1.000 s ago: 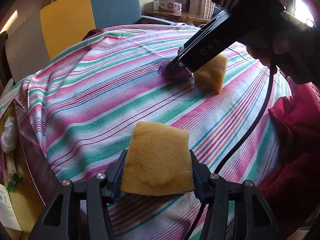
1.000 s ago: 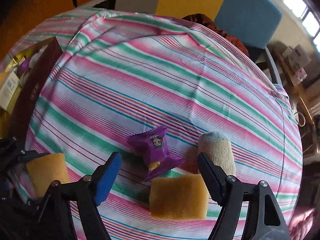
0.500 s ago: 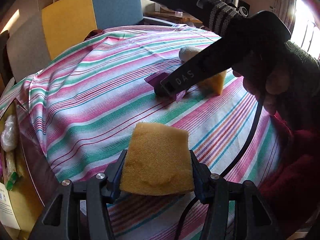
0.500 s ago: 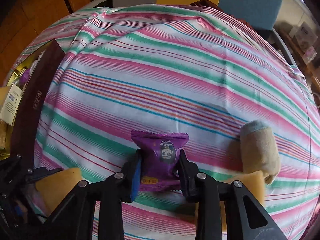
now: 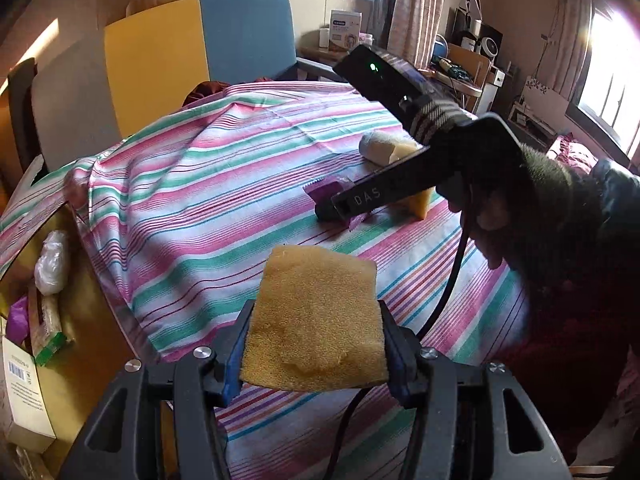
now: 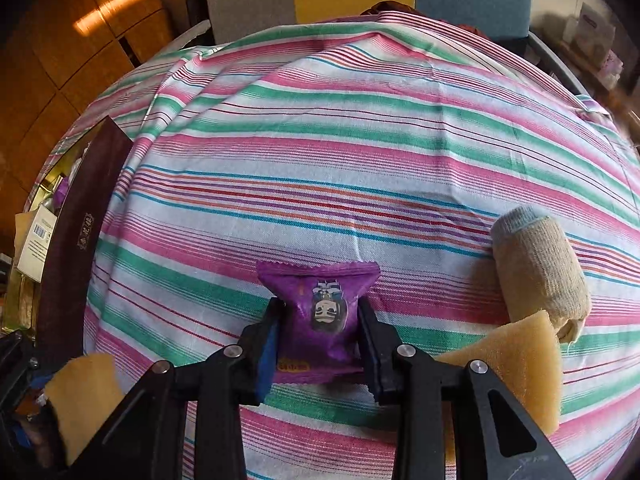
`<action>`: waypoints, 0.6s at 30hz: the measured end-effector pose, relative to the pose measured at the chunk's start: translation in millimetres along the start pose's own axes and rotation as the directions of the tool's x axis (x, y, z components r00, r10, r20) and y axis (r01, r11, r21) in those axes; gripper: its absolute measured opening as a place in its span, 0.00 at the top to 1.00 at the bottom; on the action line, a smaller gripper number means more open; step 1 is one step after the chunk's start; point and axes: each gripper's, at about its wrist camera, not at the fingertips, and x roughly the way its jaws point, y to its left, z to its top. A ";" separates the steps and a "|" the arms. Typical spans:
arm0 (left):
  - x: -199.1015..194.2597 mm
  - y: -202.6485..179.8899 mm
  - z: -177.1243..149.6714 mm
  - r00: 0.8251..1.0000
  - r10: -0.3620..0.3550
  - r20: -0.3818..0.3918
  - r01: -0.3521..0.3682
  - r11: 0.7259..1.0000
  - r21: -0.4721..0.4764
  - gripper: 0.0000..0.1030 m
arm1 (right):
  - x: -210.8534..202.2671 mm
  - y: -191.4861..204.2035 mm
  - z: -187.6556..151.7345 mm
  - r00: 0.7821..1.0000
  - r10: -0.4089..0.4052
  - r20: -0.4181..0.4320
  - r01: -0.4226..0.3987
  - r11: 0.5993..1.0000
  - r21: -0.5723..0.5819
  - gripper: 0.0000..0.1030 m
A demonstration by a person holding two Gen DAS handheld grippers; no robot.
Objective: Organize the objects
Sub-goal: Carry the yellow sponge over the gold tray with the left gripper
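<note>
My left gripper (image 5: 314, 344) is shut on a yellow sponge (image 5: 316, 320), held above the near edge of the striped tablecloth (image 5: 192, 200). My right gripper (image 6: 320, 336) is shut on a purple snack packet (image 6: 320, 308) that lies on the cloth; in the left wrist view the same gripper (image 5: 332, 210) reaches down onto the packet (image 5: 322, 191) at mid-table. A second yellow sponge (image 6: 516, 356) and a rolled beige sock (image 6: 536, 268) lie just right of the packet. The held sponge (image 6: 80, 392) also shows at the lower left of the right wrist view.
An open cardboard box (image 5: 36, 320) with packets inside stands at the table's left edge, its dark flap (image 6: 80, 240) raised. A yellow, blue and grey chair back (image 5: 192, 48) stands behind the table. A person's hand (image 5: 492, 216) and red sleeve fill the right side.
My right gripper swung over the purple packet and closed on it. My left gripper rose a little with its sponge, so more of the room behind shows.
</note>
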 end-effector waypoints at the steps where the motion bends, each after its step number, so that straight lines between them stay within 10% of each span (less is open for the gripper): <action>1: -7.0 3.0 1.3 1.000 0.002 0.012 -0.001 1.000 -0.013 0.46 | -0.4 0.3 -0.3 1.000 0.000 0.003 0.000 1.000 -0.001 0.64; 18: -81.3 80.7 -1.8 0.976 0.190 0.103 -0.164 0.962 -0.218 0.46 | 4.9 17.6 -2.0 0.997 -0.062 0.046 0.066 0.994 -0.084 0.63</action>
